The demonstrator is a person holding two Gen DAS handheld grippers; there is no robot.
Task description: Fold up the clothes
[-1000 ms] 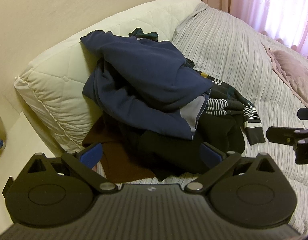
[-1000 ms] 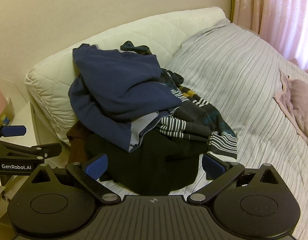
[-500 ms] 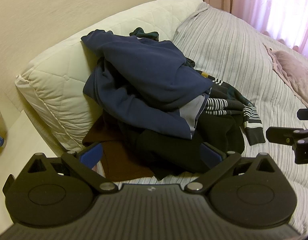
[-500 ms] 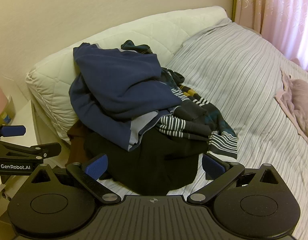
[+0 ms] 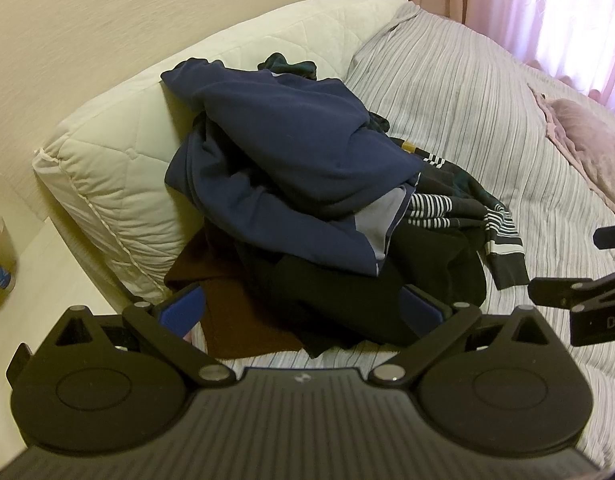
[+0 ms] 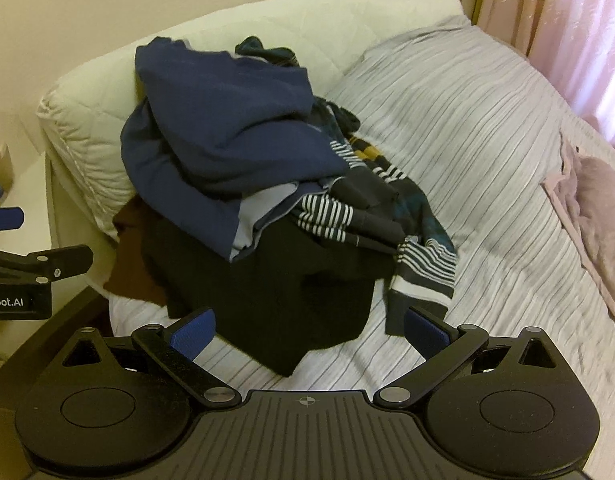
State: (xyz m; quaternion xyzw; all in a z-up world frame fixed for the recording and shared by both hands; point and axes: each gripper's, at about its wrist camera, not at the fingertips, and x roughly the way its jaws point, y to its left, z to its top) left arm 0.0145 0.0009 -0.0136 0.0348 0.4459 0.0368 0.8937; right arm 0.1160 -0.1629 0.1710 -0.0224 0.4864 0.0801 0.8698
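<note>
A heap of clothes lies on the striped bed against a white pillow. On top is a navy sweatshirt (image 5: 291, 160) (image 6: 227, 136). Under it lie a black garment (image 5: 367, 300) (image 6: 291, 288), a striped dark top (image 5: 467, 208) (image 6: 387, 216) and a brown piece (image 5: 235, 300) (image 6: 135, 248). My left gripper (image 5: 301, 312) hangs open just short of the heap's near edge, holding nothing. My right gripper (image 6: 309, 330) is open too, its fingers spread either side of the black garment's near corner. Each gripper shows at the edge of the other's view.
The white quilted pillow (image 5: 119, 160) (image 6: 83, 120) leans on the wall behind the heap. A pink cloth (image 5: 587, 140) (image 6: 591, 196) lies at the right on the grey striped bedspread (image 5: 487, 92) (image 6: 487, 128). A white bedside surface (image 5: 39, 280) is at the left; pink curtains hang at the back right.
The right gripper has moved forward and down toward the heap, so the black garment now lies between its fingers. The left gripper has barely moved. The clothes lie as before.
</note>
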